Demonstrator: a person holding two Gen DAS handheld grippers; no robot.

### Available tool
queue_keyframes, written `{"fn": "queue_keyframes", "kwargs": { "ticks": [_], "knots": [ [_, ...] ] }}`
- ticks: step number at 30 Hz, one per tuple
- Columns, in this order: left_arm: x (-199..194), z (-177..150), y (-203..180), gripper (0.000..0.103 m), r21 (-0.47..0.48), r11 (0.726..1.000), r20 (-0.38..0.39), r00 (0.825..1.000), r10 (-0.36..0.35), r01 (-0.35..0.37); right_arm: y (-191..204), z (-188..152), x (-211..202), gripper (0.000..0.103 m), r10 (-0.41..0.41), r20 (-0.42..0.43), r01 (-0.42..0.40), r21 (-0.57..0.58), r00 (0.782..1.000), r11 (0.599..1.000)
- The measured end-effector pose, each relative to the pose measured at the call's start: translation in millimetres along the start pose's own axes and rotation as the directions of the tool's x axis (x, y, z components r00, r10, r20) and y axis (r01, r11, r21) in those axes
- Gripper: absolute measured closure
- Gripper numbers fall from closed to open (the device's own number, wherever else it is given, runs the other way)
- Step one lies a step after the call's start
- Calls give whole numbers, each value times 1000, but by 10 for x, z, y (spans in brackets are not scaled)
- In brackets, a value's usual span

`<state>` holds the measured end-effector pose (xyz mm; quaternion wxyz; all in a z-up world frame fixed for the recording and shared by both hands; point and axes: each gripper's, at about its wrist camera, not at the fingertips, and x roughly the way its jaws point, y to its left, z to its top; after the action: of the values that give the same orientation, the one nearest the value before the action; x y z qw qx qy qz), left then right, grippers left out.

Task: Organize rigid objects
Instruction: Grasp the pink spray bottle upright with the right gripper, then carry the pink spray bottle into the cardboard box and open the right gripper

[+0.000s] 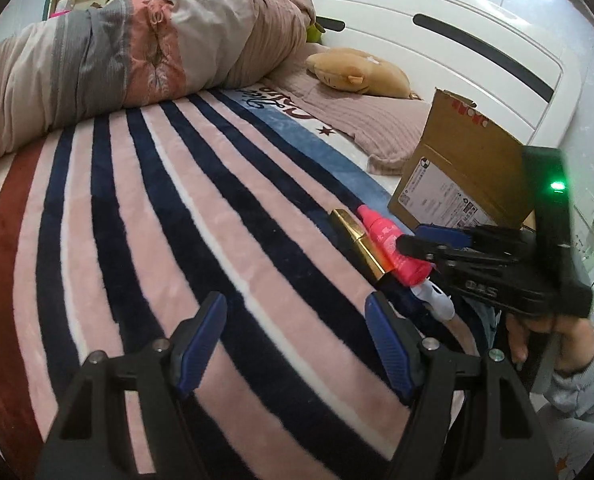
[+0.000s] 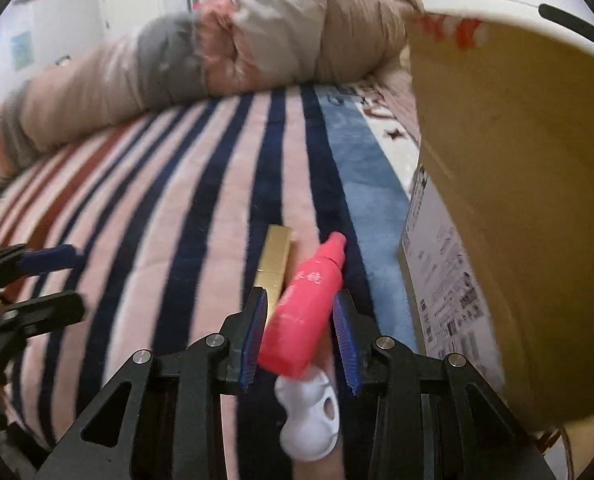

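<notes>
Your right gripper sits spread around the pink bottle, whose long axis points toward 1 o'clock.

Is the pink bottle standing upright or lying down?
Lying down: the pink bottle rests on its side on the striped blanket, between the right gripper fingers.

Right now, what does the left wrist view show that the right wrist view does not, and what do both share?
Only the left wrist view: a tan plush toy, the white headboard, and the person's hand holding the right gripper.
Only the right wrist view: the right gripper's jaws standing either side of the pink bottle, with gaps showing.
Both: the pink bottle, the gold box, the white piece, the cardboard box, striped blanket, rolled duvet.
</notes>
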<state>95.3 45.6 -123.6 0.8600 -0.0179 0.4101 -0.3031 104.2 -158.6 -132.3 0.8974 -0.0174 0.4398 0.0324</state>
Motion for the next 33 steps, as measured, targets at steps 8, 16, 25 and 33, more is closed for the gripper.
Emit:
{"fn": "queue_keyframes", "kwargs": {
  "ticks": [8,16,25,33],
  "knots": [
    [-25,-24,103,34,-16,1000,16,1000,-17,18,-18,139,452,76,-108,-130,98,-83,986,992],
    [-160,37,126,34,-53,994,57,994,-91,95,261,87,-5,76,-61,47,69,-185,997,980],
    [-665,501,-171,34,-27,964,172,951,-256,264,646,153,-987,76,312,157,-246,-335,937,909],
    [-621,1004,-816,61,27,953,163,939,-303,303,228,185,-1496,76,445,225,-359,-337,867,870]
  ]
}}
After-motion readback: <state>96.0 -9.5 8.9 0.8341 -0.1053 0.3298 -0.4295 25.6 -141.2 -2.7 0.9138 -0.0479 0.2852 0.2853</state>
